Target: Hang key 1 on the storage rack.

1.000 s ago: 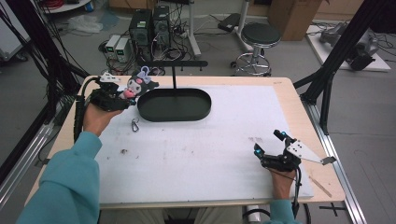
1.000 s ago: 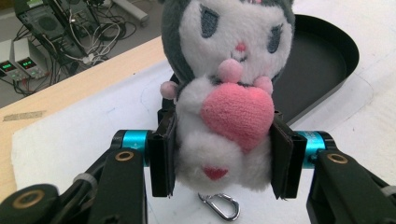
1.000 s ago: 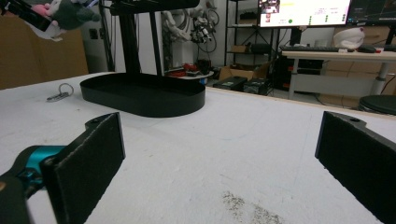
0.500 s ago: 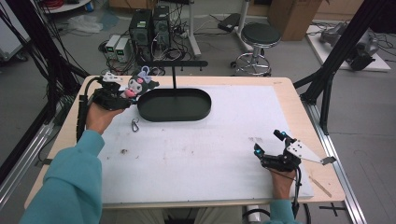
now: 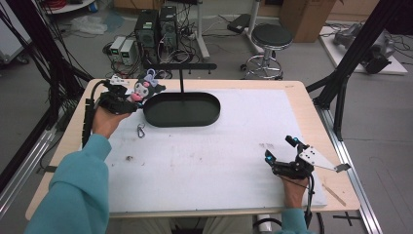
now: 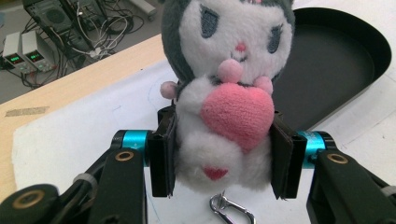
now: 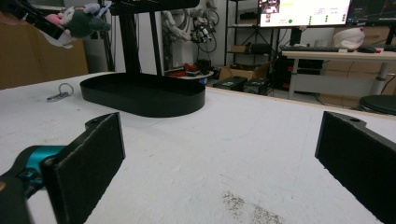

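Note:
A grey and white plush toy (image 5: 144, 89) hugging a pink heart (image 6: 236, 114) is held just above the table by my left gripper (image 5: 132, 99), whose jaws press its body from both sides (image 6: 223, 161). It sits at the left end of a black oval tray (image 5: 181, 122), which lies behind the toy (image 6: 327, 70). A silver carabiner (image 5: 141, 130) rests on the white mat below the toy (image 6: 232, 210). My right gripper (image 5: 279, 148) rests near the front right of the mat, open and with nothing between its jaws (image 7: 224, 163). It faces the tray (image 7: 140, 100) and the plush toy (image 7: 77, 21).
A black T-shaped stand (image 5: 181, 80) rises from the back of the tray. The white mat (image 5: 219, 161) covers most of the wooden table (image 5: 302, 105). A dark smudge (image 5: 129, 157) marks the mat at the left. Black frame posts (image 5: 341, 92) stand at the table's right side.

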{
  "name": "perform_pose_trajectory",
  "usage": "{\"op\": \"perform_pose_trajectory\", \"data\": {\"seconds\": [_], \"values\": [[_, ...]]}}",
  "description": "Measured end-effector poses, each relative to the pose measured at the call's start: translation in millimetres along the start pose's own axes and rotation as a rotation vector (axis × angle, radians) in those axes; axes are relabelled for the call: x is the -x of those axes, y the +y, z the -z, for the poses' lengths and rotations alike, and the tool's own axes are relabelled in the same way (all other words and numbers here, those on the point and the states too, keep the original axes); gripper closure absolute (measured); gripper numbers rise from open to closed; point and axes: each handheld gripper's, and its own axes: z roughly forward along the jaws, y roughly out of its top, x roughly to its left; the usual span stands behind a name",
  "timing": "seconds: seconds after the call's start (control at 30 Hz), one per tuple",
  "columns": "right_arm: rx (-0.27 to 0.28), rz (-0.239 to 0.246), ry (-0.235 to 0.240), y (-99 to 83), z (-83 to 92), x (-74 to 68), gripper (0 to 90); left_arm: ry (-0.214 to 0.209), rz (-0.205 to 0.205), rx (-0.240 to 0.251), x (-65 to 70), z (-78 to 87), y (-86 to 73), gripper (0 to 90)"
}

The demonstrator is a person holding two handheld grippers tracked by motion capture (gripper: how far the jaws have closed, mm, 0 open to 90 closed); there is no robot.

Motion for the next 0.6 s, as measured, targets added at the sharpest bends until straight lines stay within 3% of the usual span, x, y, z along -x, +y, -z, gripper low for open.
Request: {"op": "perform_pose_trajectory", "data": {"seconds": [0.6], "values": [[-0.003,-0.006,-0.002,0.0,0.3,-0.3,0.7,0.023,0.028,-0.015,-9.6,-18.0,-0.3,51.7]]}}
